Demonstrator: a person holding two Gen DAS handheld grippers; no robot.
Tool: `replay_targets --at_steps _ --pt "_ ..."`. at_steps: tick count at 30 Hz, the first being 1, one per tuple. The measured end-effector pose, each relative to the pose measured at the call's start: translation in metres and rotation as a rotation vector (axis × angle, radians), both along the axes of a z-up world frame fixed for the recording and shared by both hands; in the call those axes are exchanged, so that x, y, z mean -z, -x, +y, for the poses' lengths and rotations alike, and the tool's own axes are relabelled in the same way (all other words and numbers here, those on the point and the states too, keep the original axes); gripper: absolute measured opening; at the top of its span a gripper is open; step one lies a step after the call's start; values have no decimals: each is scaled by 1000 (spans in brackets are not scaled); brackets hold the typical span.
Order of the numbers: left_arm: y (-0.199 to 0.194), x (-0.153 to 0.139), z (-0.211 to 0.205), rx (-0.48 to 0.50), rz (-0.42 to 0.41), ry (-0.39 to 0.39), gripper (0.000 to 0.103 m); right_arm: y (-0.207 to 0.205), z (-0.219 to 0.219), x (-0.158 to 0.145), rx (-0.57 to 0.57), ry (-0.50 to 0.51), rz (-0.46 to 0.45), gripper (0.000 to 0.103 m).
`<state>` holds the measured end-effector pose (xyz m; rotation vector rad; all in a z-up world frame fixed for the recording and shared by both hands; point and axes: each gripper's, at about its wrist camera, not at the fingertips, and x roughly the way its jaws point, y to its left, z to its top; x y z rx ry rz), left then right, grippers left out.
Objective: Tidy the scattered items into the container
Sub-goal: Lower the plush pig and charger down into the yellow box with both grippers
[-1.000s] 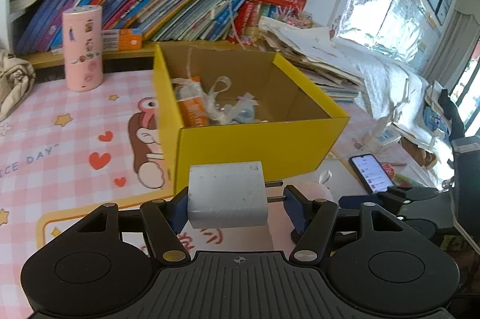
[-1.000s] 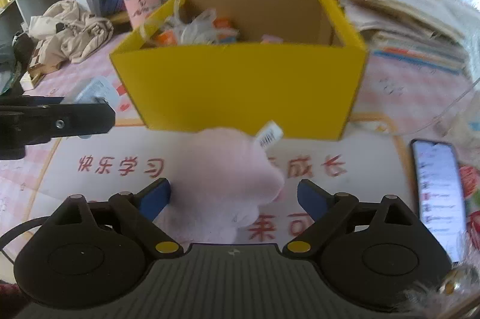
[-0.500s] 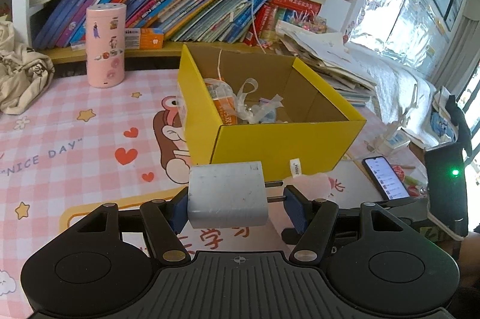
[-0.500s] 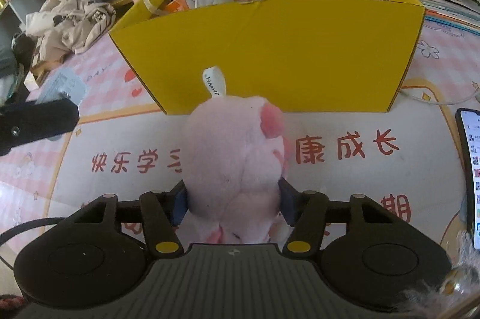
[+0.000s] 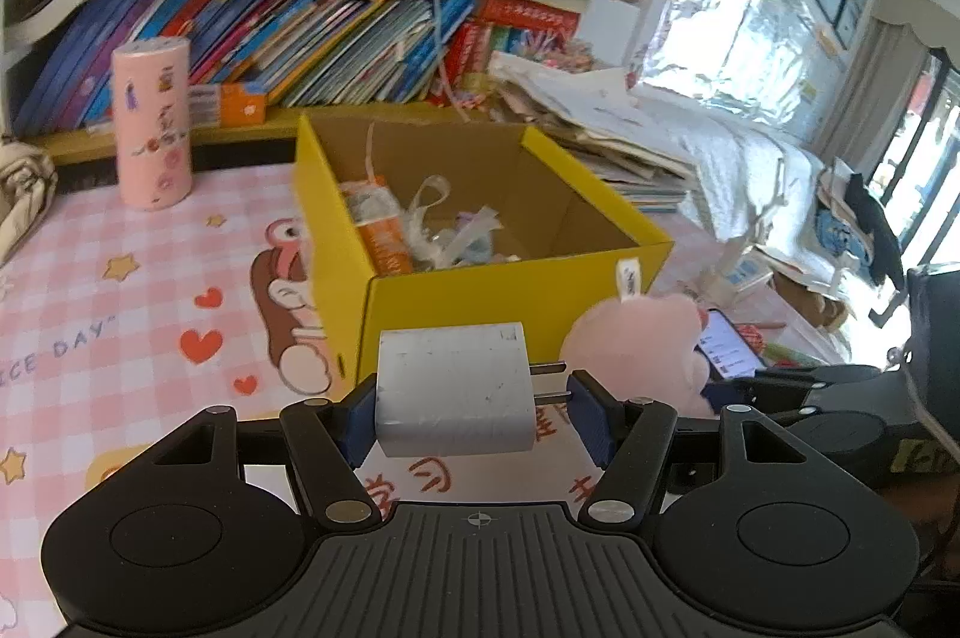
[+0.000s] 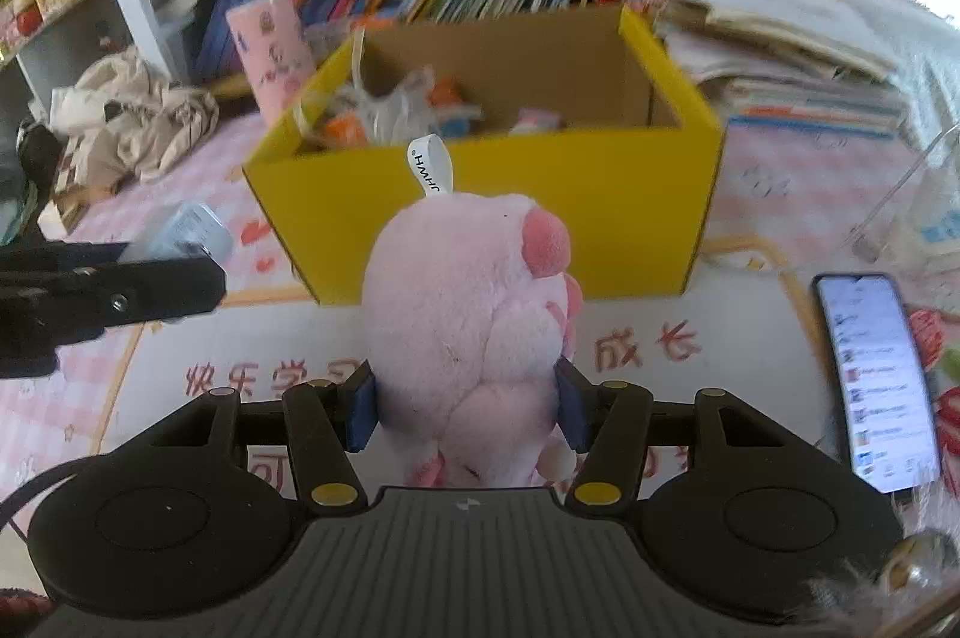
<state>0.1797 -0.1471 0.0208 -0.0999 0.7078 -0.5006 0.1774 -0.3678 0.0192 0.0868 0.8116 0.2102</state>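
Right hand-held gripper (image 6: 465, 413) has the pink plush toy (image 6: 465, 326) squeezed between its pads, raised clear of the worktop (image 6: 750, 332), with the yellow box (image 6: 510, 230) just ahead. The toy looks soft, light and squashy, so a mid-body grip like this should hold, though the fabric could slip. Left hand-held gripper (image 5: 468, 413) clamps the white charger (image 5: 453, 389) end to end, prongs against one pad: rigid, smooth, likely to twist. A second ago the right jaws stood wide around the plush on the worktop; they have just been closing onto it, and now it rides higher.
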Motion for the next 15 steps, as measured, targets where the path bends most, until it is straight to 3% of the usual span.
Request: replay_targets --at_steps 15 --pt "-9 -29 -12 -4 -110 52 64 3 -17 -50 -11 2 -163 54"
